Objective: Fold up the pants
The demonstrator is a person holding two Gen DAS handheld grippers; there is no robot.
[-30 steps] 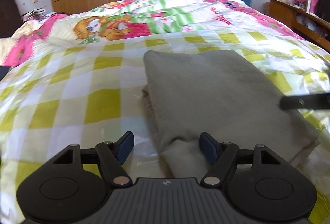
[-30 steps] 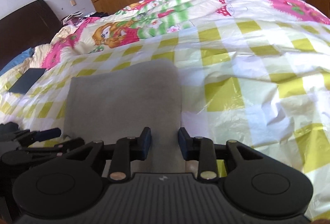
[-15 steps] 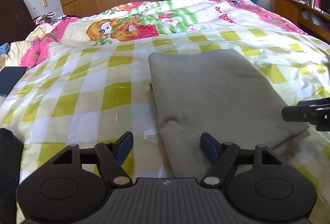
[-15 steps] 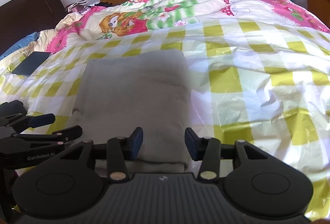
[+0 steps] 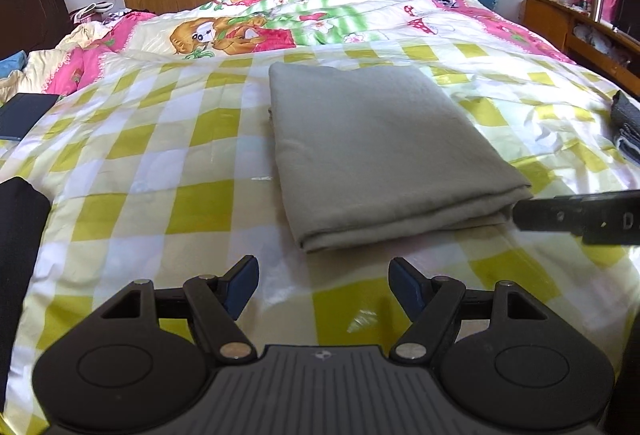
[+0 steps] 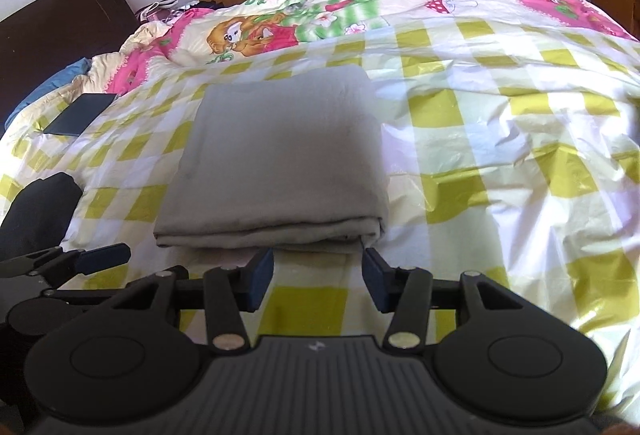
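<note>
- Pants (image 5: 376, 151), grey and folded into a flat rectangle, lie on my yellow-checked bed cover (image 5: 160, 163), near its front edge.
- My left gripper (image 5: 323, 285) points down at a slant just short of the pants' left front corner, jaws wide apart and holding nothing.
- My right gripper (image 6: 318, 279) tilts down likewise at the right front corner, jaws about half apart, empty, not touching cloth.

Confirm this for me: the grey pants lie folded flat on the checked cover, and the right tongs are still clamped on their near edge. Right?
Not quite. The pants do lie folded on the cover, but the right tongs are open and clear of the near edge, as the right wrist view shows.
</note>
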